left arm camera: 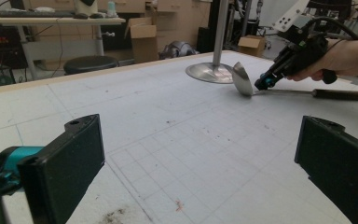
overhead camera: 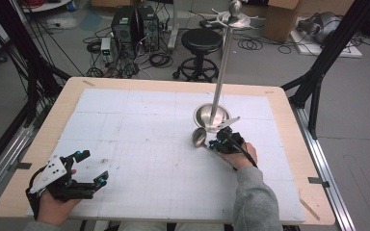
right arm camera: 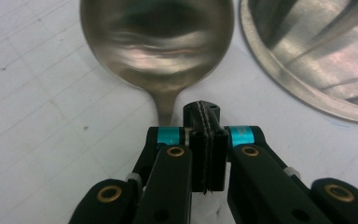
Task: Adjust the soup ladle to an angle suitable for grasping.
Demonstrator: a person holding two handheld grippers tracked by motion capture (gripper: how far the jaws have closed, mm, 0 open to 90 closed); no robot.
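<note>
A grey floor lies beyond the wooden table. At twelve o'clock stands a black round stool; at eleven, computer towers amid tangled cables. Cardboard boxes sit at one o'clock, black frame struts at two

Bench carries a white gridded mat. On the floor beyond its far edge: black round stool, computer towers, loose cables, cardboard box.
</note>
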